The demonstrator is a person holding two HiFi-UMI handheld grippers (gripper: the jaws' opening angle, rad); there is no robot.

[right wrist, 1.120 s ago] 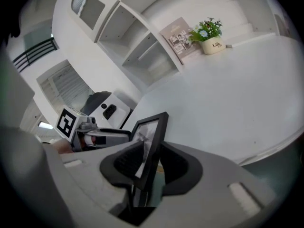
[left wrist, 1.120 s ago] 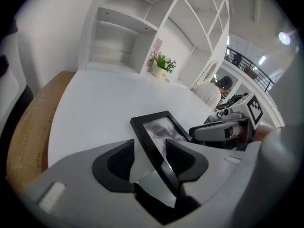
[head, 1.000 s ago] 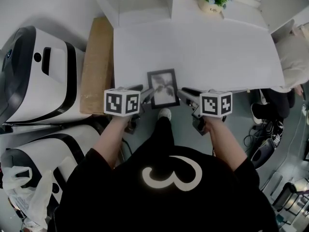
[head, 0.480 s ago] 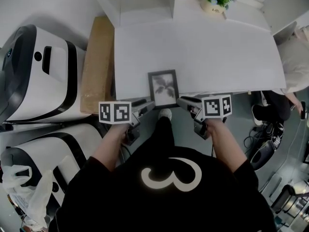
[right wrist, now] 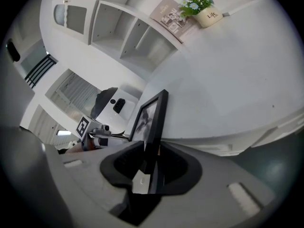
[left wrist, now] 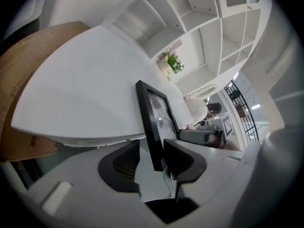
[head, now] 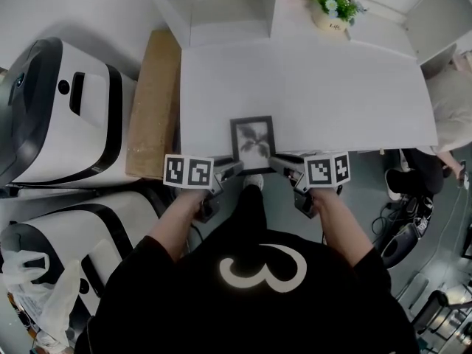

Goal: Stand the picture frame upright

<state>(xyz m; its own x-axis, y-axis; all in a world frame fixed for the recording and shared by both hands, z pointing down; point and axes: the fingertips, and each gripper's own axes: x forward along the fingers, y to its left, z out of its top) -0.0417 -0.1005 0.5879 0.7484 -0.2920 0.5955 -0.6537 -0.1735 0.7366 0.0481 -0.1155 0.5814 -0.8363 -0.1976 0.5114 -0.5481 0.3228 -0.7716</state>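
Note:
A black picture frame (head: 252, 140) with a grey plant photo lies face up at the near edge of the white table (head: 310, 80), its near end hanging past the edge. My left gripper (head: 233, 169) is at its near left corner. In the left gripper view the frame's edge (left wrist: 151, 122) stands between the closing jaws (left wrist: 154, 151), against the right pad, with a gap at the left pad. My right gripper (head: 278, 162) is at the near right corner. In the right gripper view the frame (right wrist: 154, 120) fills the gap of the closing jaws (right wrist: 153, 163).
A potted plant (head: 333, 13) and white shelves (head: 221, 6) stand at the table's far end. A cardboard box (head: 153, 102) leans along the table's left side, beside two white machines (head: 59, 109). A person (head: 450, 102) sits at the right.
Both grippers have drawn back from the frame's sides to its near corners and their jaws have narrowed round its edges. The frame has stayed in its place on the table.

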